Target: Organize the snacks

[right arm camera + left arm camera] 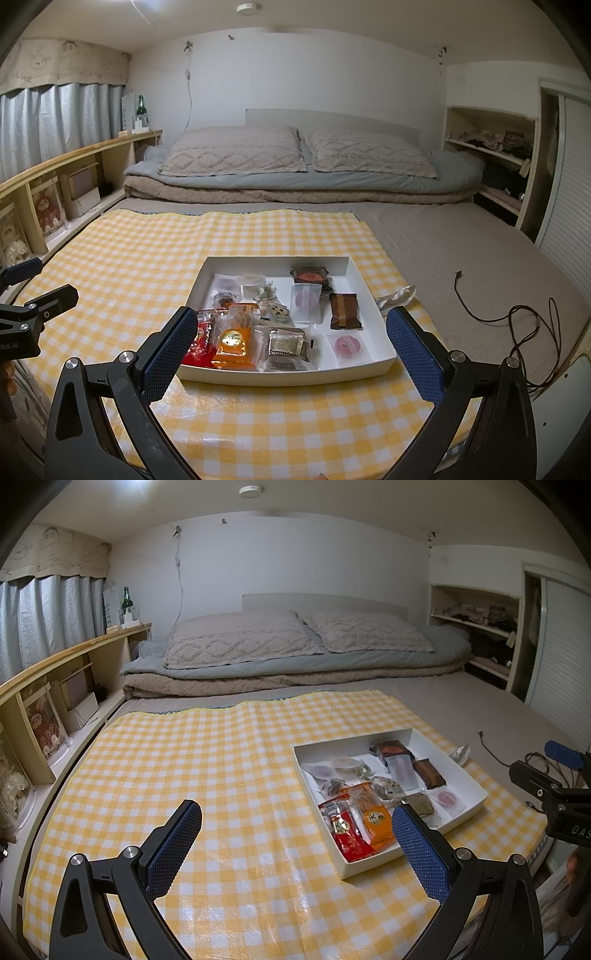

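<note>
A yellow-and-white checked cloth covers the near half of a bed. On it rests a shallow white tray filled with wrapped snacks: a red packet and an orange packet at its 7 o'clock corner, a brown bar toward 3 o'clock, and a pink round sweet at 5 o'clock. Two quilted pillows lie on folded blankets at 12 o'clock. Wooden shelving under a grey curtain runs along 9 o'clock, and a dark cord trails at 3 o'clock. The left gripper and right gripper both hover spread wide, empty.
</note>
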The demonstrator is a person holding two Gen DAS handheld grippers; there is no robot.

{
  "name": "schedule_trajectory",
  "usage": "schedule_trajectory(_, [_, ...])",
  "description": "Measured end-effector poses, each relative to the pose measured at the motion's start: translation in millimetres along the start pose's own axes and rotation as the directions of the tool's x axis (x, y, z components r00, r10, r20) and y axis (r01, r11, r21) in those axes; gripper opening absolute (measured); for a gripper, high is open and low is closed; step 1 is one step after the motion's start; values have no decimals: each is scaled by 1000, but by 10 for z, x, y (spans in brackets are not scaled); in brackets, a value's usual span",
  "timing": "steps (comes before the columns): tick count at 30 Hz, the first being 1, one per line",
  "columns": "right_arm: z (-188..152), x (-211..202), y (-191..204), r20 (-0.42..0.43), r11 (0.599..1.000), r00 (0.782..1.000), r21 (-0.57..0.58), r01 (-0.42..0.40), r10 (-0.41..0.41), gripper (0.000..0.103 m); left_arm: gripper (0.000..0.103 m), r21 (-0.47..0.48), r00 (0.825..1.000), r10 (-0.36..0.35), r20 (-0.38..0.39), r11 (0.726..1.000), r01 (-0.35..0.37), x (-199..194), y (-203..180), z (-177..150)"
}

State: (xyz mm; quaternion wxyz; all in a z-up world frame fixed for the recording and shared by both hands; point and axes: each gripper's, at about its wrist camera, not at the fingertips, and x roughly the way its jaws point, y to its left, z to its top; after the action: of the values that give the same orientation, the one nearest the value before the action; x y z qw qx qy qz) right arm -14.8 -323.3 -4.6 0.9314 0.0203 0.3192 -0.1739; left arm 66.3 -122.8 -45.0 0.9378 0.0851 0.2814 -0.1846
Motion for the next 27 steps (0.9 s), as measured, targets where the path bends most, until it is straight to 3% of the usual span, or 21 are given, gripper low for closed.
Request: schedule_trajectory(27, [27,17,56,4,1000,1000,2,-6,6,103,103,-7,999,34,8,999,-34,3,-178,-15])
